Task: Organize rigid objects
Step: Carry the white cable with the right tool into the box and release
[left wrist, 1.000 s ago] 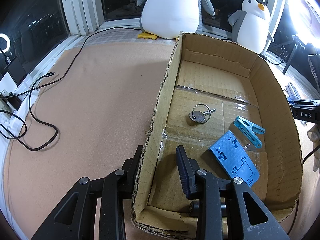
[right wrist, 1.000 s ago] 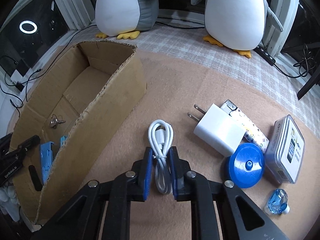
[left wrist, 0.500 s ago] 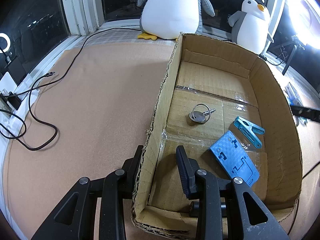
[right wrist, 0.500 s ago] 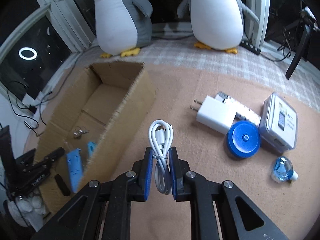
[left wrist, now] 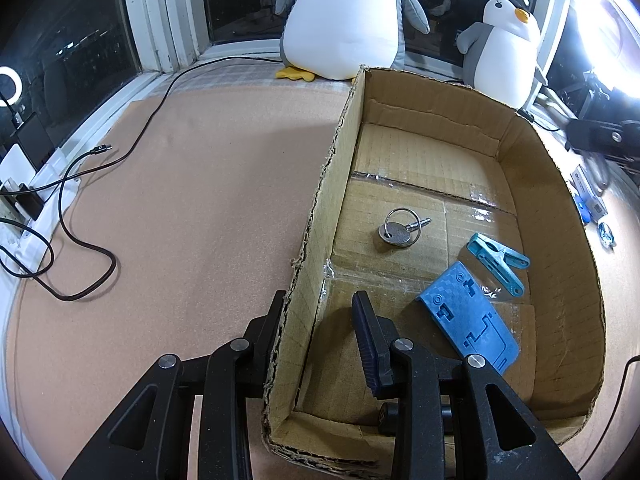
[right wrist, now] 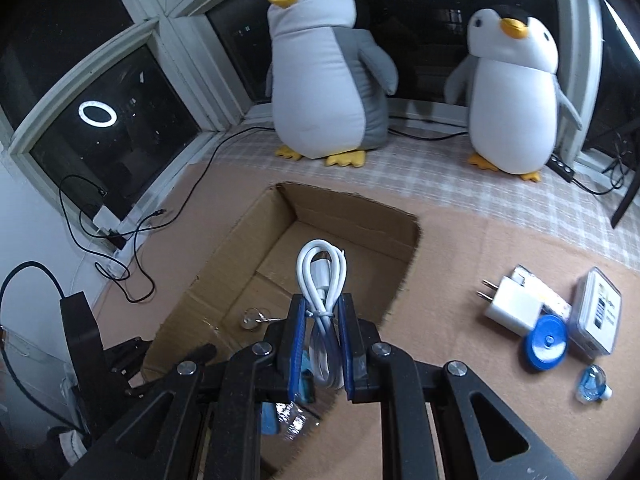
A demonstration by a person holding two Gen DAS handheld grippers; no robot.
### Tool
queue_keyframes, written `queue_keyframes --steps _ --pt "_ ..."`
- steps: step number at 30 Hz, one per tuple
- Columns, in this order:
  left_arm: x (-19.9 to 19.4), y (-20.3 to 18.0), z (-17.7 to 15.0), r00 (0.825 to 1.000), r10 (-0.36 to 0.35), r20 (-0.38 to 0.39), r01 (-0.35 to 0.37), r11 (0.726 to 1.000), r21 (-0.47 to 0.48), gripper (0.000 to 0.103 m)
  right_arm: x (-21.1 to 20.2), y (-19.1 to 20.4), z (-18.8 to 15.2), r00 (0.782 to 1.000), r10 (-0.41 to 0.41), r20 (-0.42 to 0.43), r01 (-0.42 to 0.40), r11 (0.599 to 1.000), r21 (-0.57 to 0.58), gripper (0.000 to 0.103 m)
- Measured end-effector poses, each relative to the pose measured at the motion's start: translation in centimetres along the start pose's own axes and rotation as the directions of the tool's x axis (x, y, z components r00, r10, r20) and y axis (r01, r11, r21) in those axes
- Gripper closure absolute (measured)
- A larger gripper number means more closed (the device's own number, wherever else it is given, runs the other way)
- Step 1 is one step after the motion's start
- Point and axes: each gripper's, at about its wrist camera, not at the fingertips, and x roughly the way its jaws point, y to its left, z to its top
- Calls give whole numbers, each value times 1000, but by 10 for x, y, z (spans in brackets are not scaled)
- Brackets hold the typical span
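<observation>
The right gripper [right wrist: 321, 316] is clamped on a coiled white cable [right wrist: 322, 276], held above the open cardboard box [right wrist: 352, 210] at its 12 o'clock. The left gripper [left wrist: 320, 320] stands wide apart, straddling the box's left wall [left wrist: 320, 216] without pinching it. Inside lie a key on a ring [left wrist: 398, 228], a teal clip [left wrist: 498, 258] and a blue plate [left wrist: 468, 322]. At the right gripper's 3 o'clock, a white charger [right wrist: 512, 304] and blue lid [right wrist: 546, 342] rest on the mat [right wrist: 460, 248].
</observation>
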Motion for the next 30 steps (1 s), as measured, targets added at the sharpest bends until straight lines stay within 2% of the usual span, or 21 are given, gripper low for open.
queue_keyframes --steps 9,19,20,21,22,23,24,30 --pt "0 1 0 1000 0 0 0 1000 -1 69 26 26 3 1000 5 -27 -6 999 -33 89" --pt "0 1 0 1000 -1 0 1 1000 -1 69 39 27 4 999 -41 -31 39 998 -48 88" --pt "0 1 0 1000 -1 1 1 1000 -1 69 39 27 5 998 -47 -30 46 998 -48 83" --pt "0 1 0 1000 -1 1 1 1000 0 69 40 26 5 998 -45 -33 44 998 -47 69" --pt "0 1 0 1000 0 1 0 1000 0 69 39 26 6 999 -44 -31 43 998 -46 59" --pt "0 1 0 1000 -1 1 1 1000 0 69 38 26 5 999 -45 -16 44 998 -47 42" --pt "0 1 0 1000 -1 1 1 1000 1 69 35 26 5 999 -47 4 47 997 -53 38" --pt "0 2 0 1000 1 2 -1 1000 2 69 26 23 7 998 -51 31 53 997 -50 38"
